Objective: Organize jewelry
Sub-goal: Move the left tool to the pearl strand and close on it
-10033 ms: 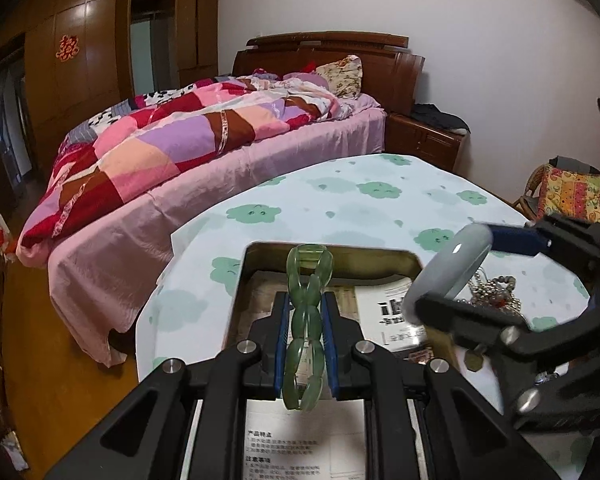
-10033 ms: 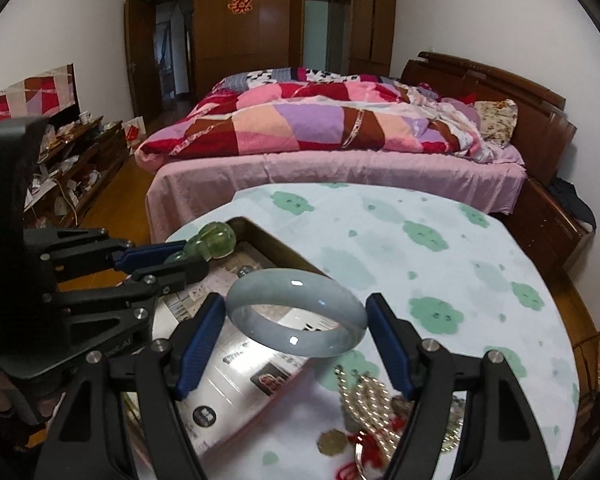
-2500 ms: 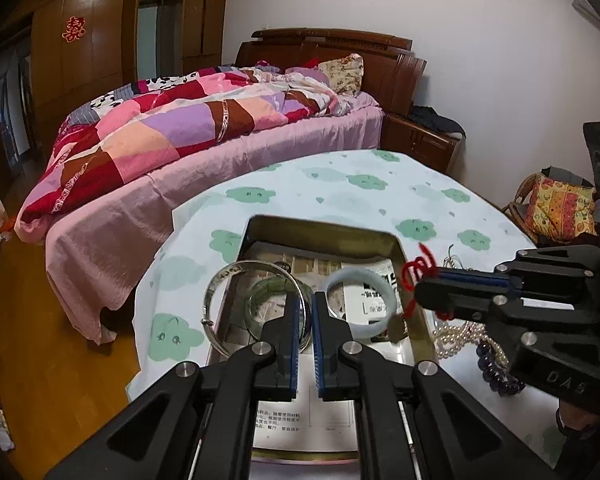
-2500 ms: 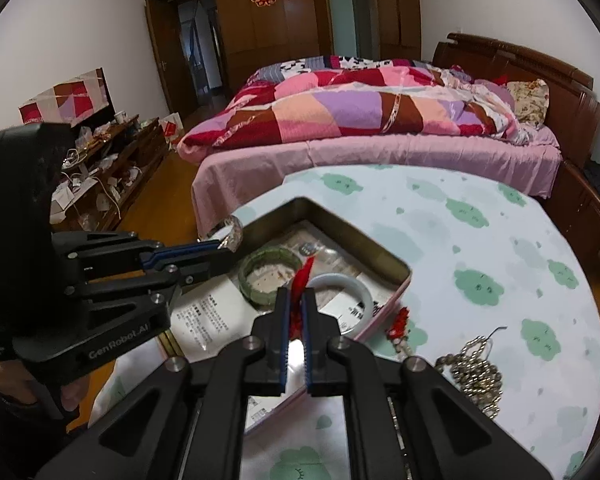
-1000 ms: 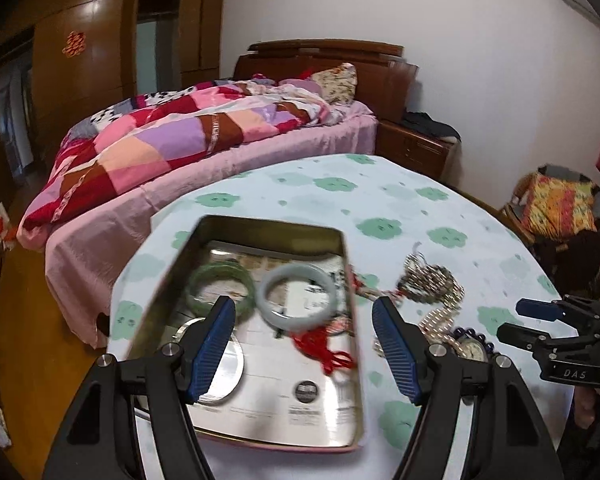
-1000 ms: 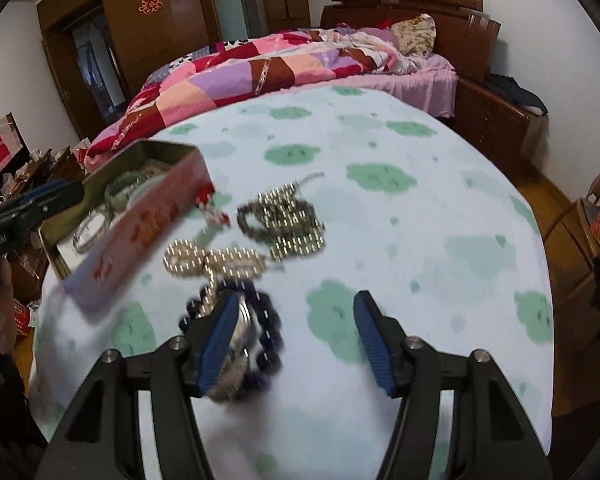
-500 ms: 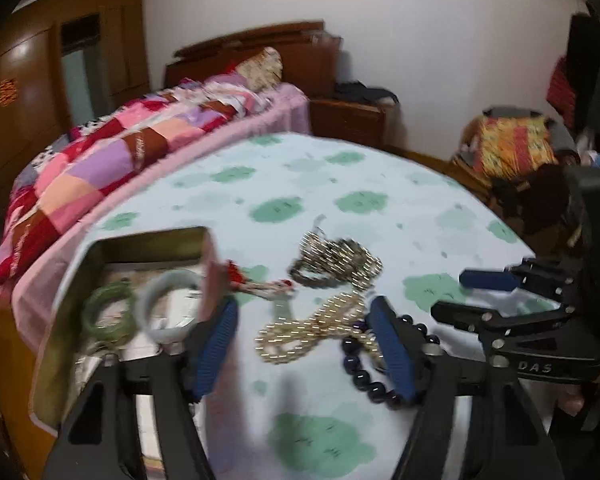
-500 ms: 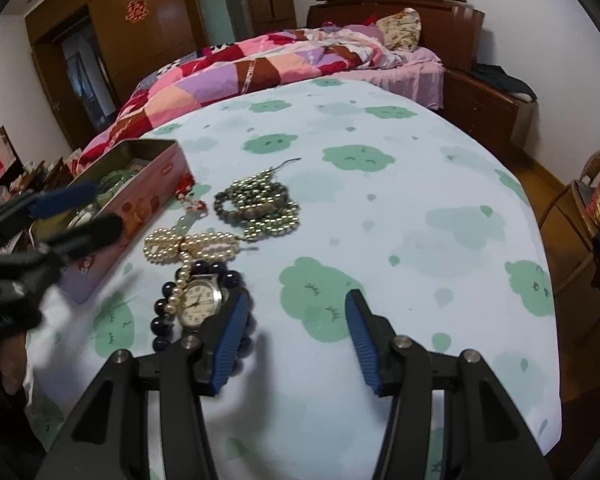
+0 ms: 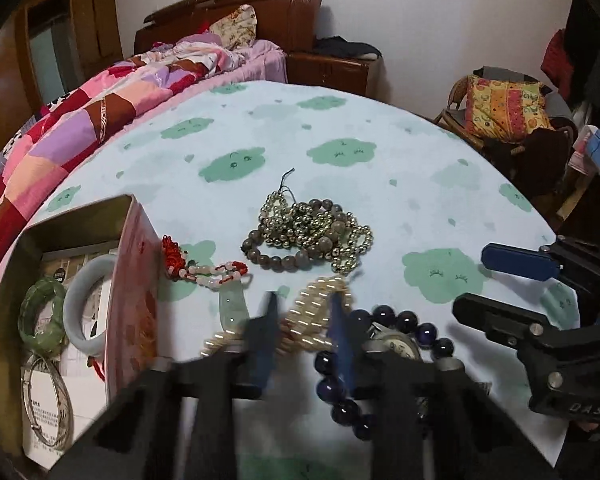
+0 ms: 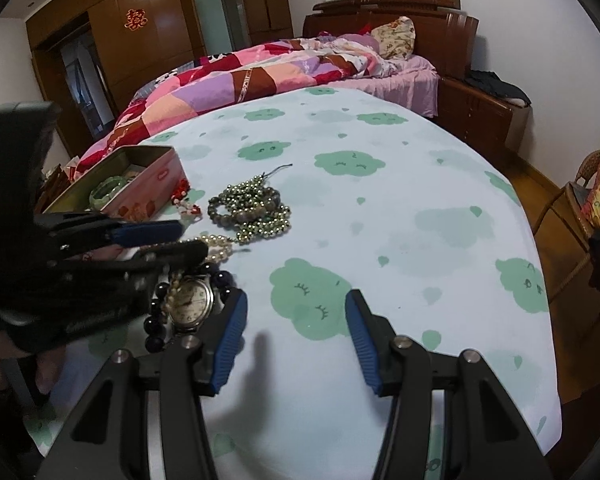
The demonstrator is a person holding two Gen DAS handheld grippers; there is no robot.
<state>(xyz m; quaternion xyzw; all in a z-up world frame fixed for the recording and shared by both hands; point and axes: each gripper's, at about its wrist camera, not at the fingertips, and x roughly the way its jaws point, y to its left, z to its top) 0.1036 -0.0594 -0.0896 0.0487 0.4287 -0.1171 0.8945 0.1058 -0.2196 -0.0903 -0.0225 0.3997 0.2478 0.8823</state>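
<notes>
We see our left claw low over the bench, its blue pads blurred and its jaws closing around the pearl strand; pearls lie between the pads, but we cannot tell if the pads press them yet. Our right claw hangs half spread over bare cloth, gripping nothing, with the watch just beside its left pad at 9 o'clock.

In the left wrist view the dark bead bracelet curls around the watch at 3 o'clock of the left claw. A heap of gold and grey beads sits at 12 o'clock, apart from the pearls. The red cord piece, with its pale green pendant, lies at 10 o'clock, touching the outer wall of the tin.

Inside the tin, at 9 o'clock, are a green bangle, a pale bangle touching it, and a thin silver bangle nearer us, all on printed paper.

The bed lies beyond the bench at 12 o'clock.
</notes>
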